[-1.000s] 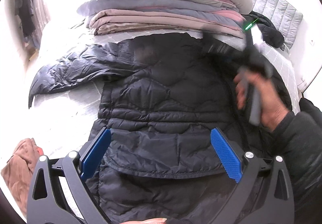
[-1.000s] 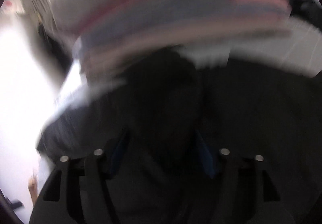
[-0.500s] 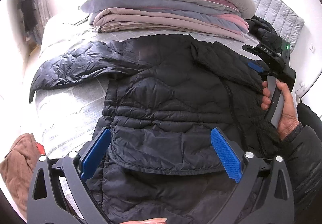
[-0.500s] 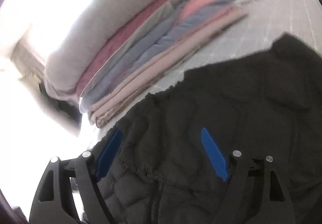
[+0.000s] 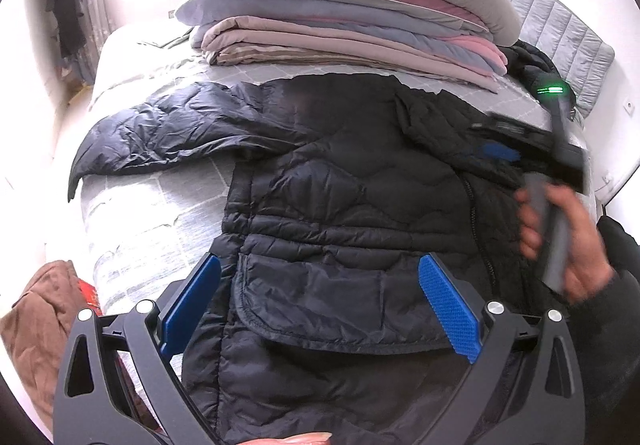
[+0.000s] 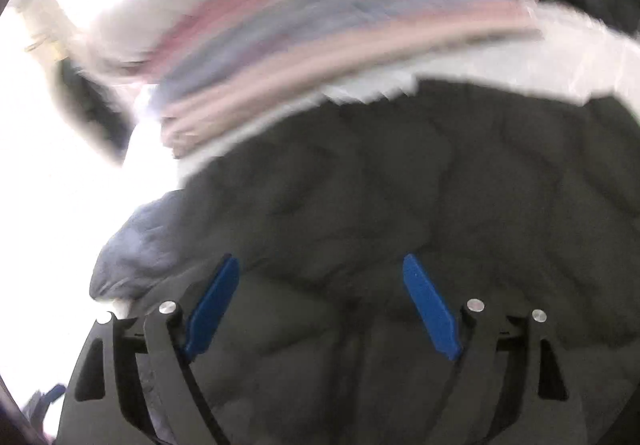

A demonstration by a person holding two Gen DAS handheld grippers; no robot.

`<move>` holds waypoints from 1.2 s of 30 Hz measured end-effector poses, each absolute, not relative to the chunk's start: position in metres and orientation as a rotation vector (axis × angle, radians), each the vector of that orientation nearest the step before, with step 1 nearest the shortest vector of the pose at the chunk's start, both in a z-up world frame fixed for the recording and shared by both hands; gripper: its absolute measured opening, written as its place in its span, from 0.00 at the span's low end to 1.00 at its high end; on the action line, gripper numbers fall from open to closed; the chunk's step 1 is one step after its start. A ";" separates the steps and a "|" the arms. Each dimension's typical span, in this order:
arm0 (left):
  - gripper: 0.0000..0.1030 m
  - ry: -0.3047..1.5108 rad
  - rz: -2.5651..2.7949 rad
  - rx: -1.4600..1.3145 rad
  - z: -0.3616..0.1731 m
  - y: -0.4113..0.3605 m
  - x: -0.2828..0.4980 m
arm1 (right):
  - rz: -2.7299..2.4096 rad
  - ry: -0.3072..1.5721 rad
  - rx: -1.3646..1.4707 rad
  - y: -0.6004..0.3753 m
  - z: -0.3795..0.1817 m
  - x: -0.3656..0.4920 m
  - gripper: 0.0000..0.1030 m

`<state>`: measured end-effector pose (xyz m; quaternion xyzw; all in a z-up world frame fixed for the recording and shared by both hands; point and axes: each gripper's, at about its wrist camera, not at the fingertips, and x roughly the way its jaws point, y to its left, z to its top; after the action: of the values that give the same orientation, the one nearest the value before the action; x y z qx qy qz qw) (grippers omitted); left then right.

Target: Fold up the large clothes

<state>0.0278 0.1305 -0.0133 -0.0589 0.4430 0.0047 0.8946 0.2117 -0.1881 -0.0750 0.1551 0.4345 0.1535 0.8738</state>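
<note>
At the far left of the left wrist view a brown cloth (image 5: 38, 321) hangs off the bed (image 5: 132, 213) edge. The jacket (image 5: 340, 205), black and quilted, lies flat on the bed, front up, with one sleeve (image 5: 168, 133) stretched out to the left across the grey cover. Behind its collar sits a stack (image 5: 344, 21) of folded bedding in grey, pink and beige. The left tool (image 5: 320, 305) hovers over the jacket's pocket flap (image 5: 332, 305) with its blue pads spread wide, the flap seen between them but not pinched. Right of the zip, a hand (image 5: 560, 237) holds the right tool (image 5: 496, 153), blurred, over the jacket's right shoulder; a green light glows on its body. In the right wrist view, smeared by motion, the right tool (image 6: 320, 305) has its jaws opening, blue pads well apart, with the jacket (image 6: 400, 205) below them and nothing gripped. A second dark garment (image 5: 532, 65) lies at the far right beside the stack
</note>
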 end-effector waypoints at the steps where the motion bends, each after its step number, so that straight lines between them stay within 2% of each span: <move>1: 0.93 0.913 0.018 -0.116 -0.013 0.131 0.027 | 0.341 0.895 0.315 -0.186 -0.067 0.198 0.82; 8: 0.93 0.900 0.043 -0.098 -0.010 0.134 0.021 | 0.325 0.907 0.273 -0.189 -0.062 0.090 0.84; 14: 0.93 0.943 -0.059 -0.234 -0.014 0.162 0.027 | 0.275 0.991 0.393 -0.199 -0.102 0.060 0.84; 17: 0.93 0.914 -0.076 -0.368 -0.011 0.208 0.029 | 0.290 1.002 0.404 -0.195 -0.108 0.063 0.84; 20: 0.93 0.844 -0.087 -0.588 -0.017 0.290 0.036 | 0.316 1.000 0.439 -0.196 -0.108 0.060 0.84; 27: 0.93 0.733 -0.054 -1.126 -0.089 0.450 0.048 | 0.324 1.010 0.504 -0.201 -0.113 0.060 0.84; 36: 0.93 0.635 0.045 -1.449 -0.172 0.521 0.068 | 0.323 1.022 0.504 -0.198 -0.117 0.063 0.85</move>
<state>0.0683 0.5207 -0.1716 -0.6511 0.2853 0.0204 0.7030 0.0632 -0.1980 -0.1171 0.2377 0.4815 0.1520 0.8298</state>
